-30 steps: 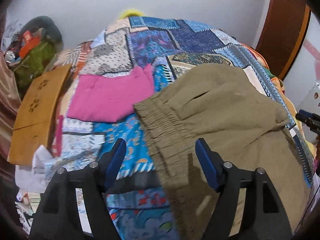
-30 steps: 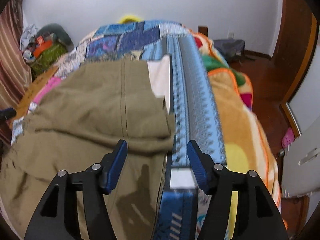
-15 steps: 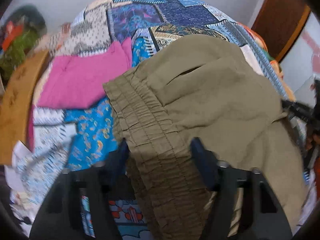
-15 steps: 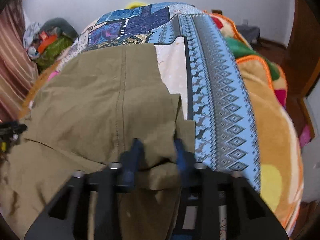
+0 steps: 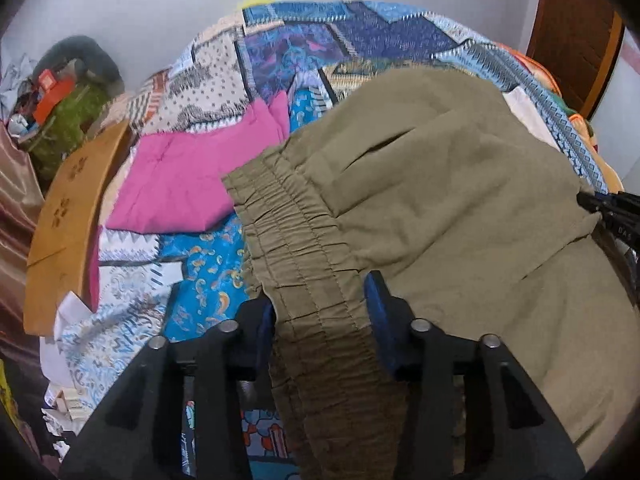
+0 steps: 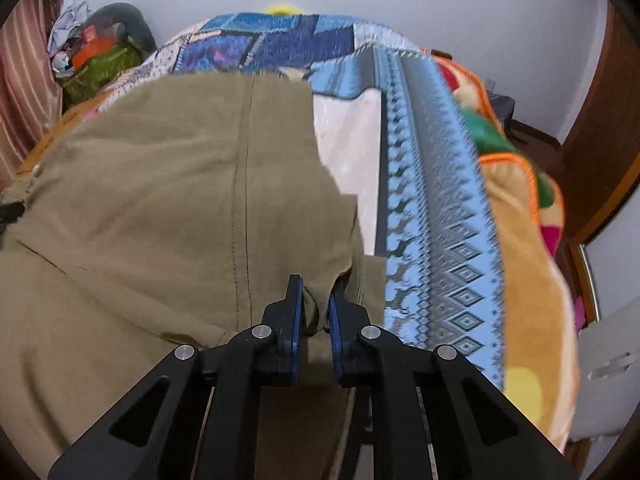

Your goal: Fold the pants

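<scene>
Olive pants (image 5: 452, 200) lie on the bed (image 5: 328, 36). Within 1 second both tools closed in: left tool (image 5: 320, 312) now straddles the waistband, not visibly clamped; right tool (image 6: 314, 312) pinches a hem fold, ready for lifting.

one olive pants (image 5: 440, 200), one pink garment (image 5: 180, 184), two tongs (image 5: 320, 312)

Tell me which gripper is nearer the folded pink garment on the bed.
Left. The left gripper straddles the khaki pants at their elastic waistband, right beside the pink garment. The right gripper pinches the pants' opposite edge, by the blue patterned blanket.
</scene>
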